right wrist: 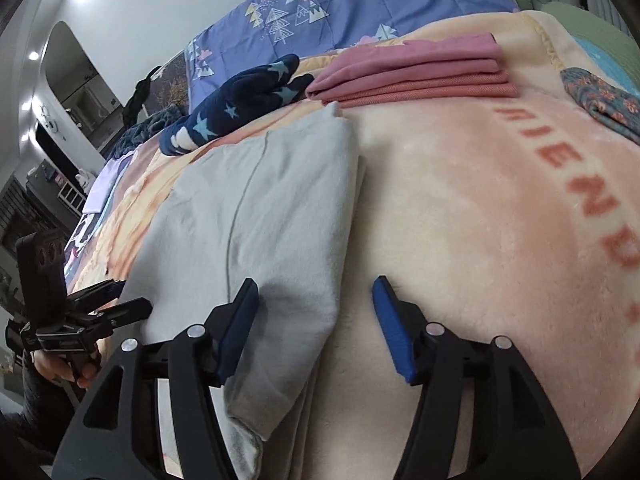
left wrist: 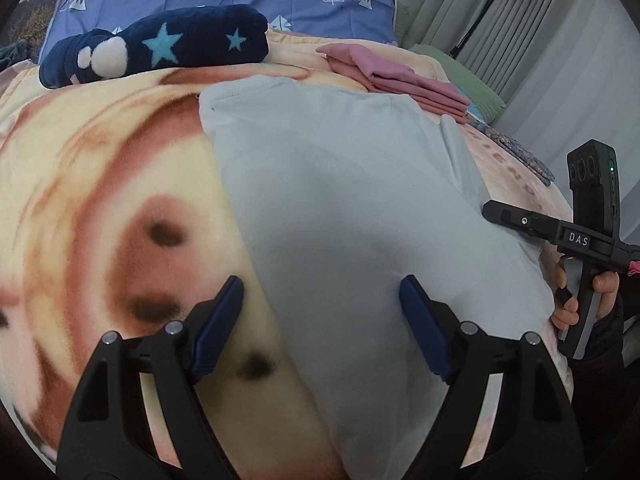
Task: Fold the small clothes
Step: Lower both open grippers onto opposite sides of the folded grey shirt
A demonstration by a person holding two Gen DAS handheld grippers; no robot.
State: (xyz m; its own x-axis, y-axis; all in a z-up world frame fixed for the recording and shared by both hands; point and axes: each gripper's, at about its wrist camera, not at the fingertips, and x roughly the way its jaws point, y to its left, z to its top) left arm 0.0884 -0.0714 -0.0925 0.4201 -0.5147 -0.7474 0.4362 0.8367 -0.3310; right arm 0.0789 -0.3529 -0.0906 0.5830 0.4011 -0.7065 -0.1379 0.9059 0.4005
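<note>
Blue pads on my left gripper (left wrist: 320, 300) stood wide and gripped nothing, straddling the near left edge of the grey garment (left wrist: 340, 184). My right gripper (right wrist: 316, 300) was also parted and empty, its pads either side of the garment's right folded edge. The garment lay flat on the blanket (right wrist: 480, 208), already folded lengthwise into a long panel by the look of it. I judged the step in hand to be the cross fold — both grippers placed at the near end. The next move called for closing on that near edge with both, then carrying it up toward the far end. Beyond lay a pink stack (right wrist: 416, 76) and a starry navy piece (left wrist: 160, 44), both folded. No containers showed.
</note>
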